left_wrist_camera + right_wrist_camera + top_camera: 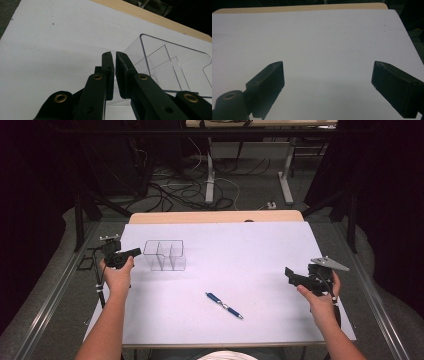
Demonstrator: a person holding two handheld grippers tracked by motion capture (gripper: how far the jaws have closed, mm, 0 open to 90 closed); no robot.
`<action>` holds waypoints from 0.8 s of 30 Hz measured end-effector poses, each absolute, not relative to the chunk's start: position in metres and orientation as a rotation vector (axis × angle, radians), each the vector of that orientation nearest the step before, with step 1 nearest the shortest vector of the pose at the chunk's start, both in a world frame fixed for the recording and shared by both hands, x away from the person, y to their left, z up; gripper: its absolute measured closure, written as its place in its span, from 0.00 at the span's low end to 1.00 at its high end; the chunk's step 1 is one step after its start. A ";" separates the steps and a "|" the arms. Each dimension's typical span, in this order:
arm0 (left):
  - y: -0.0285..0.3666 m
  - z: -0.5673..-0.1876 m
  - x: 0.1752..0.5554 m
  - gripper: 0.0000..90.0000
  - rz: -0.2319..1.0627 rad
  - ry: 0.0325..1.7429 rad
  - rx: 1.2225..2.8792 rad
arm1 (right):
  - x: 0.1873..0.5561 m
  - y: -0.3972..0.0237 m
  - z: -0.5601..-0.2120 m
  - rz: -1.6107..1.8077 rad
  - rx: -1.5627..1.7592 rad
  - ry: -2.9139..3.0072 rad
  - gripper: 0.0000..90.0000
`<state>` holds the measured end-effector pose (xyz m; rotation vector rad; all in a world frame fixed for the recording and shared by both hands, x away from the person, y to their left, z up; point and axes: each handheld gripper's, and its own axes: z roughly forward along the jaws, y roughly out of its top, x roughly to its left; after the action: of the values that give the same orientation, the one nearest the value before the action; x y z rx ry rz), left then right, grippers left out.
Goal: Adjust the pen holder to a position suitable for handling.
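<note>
One white sheet [250,250] covers the wooden table [215,216]; left tool [115,53] clenches the clear organizer's [172,67] wall, right tool [328,75] released.

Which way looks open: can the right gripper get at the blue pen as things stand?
Probably yes: the right gripper is open, and bare white tabletop lies between it and the blue pen.

left side: the clear divided organizer [165,255] stands in the upper left of the white table [240,250], just beside the left gripper [131,254].
centre: the blue pen [223,305] lies alone in the lower middle, open surface all round it.
right side: bare white surface lies between the pen and the right gripper [290,276].
far edge: a strip of bare wood [215,216] runs along it.
</note>
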<state>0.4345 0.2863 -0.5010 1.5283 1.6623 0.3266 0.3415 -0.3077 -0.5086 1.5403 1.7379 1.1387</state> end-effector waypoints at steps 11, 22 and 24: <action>0.282 -0.507 0.440 0.97 0.311 1.675 1.527 | 0.341 -0.307 -0.508 1.125 1.557 1.748 0.12; 0.282 -0.516 0.448 1.00 0.248 1.659 1.552 | 0.342 -0.306 -0.510 1.132 1.563 1.752 0.12; 0.283 -0.517 0.450 1.00 0.222 1.644 1.561 | 0.342 -0.306 -0.511 1.135 1.560 1.752 0.12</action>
<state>0.4496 0.2831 -0.5166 1.5610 1.6442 0.2224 0.3417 -0.3057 -0.5105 1.5597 1.7521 1.1351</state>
